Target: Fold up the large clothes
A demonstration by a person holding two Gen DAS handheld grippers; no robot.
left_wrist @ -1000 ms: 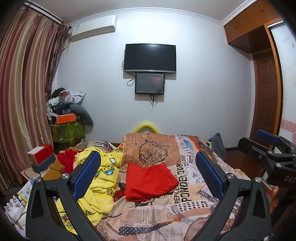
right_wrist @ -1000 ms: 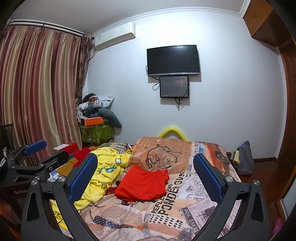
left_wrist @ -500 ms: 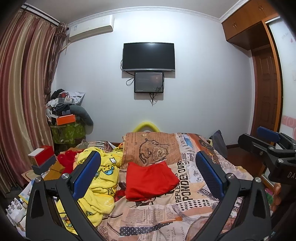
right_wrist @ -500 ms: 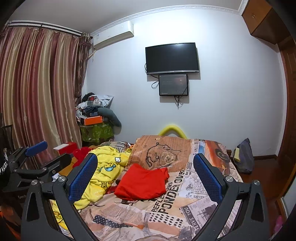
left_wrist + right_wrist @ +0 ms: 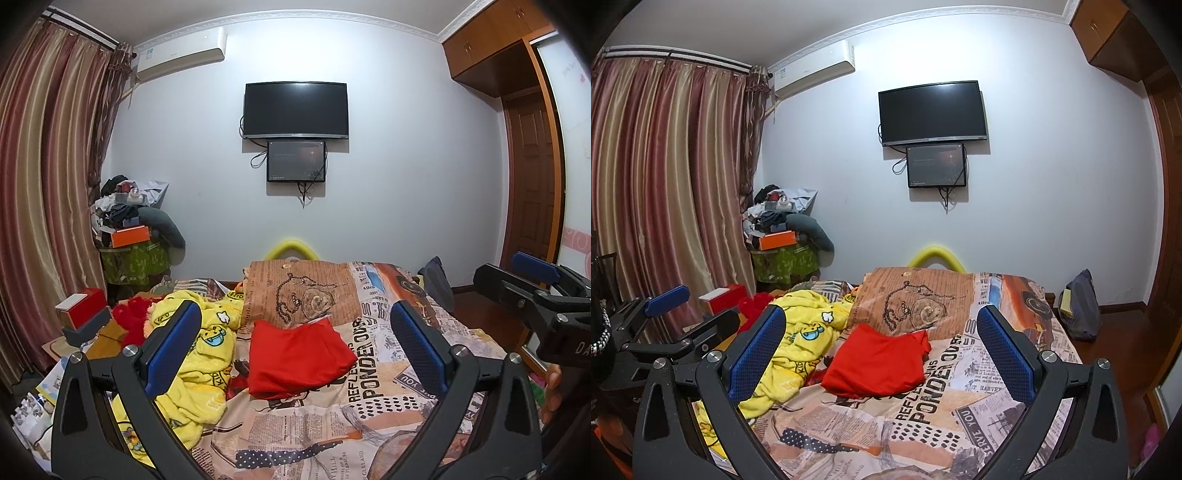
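Red garment (image 5: 295, 356) (image 5: 877, 363) folded flat on the bed (image 5: 388, 373) (image 5: 960, 398), near the middle, on a newspaper-print cover. Framed between the fingers in both wrist views, farther off than the tips and well apart from them. Just left of it, a crumpled yellow garment (image 5: 199, 350) (image 5: 801, 332) with cartoon prints, trailing toward the near left edge of the bed. Beyond the red one, a brown printed pillow (image 5: 299, 291) (image 5: 916, 299) touching its far edge.

Left gripper (image 5: 295, 343) hanging above the near end of the bed, fingers (image 5: 173, 347) spread wide, blue pads facing inward, holding nothing and touching nothing. Seen also at the left edge of the right wrist view (image 5: 687, 314), likewise spread.

Right gripper (image 5: 881, 347) in the same posture, fingers (image 5: 1004, 354) wide apart and empty, clear of the cloth. Visible too at the right edge of the left wrist view (image 5: 517, 284), with part of a hand (image 5: 552, 391) below it.

On the far wall, a dark television (image 5: 295, 110) (image 5: 932, 112) with a smaller screen (image 5: 296, 161) (image 5: 936, 166) mounted under it. At far left, striped curtains (image 5: 48, 184) (image 5: 665, 184) and a heap of belongings (image 5: 129, 218) (image 5: 779, 221) in the corner.
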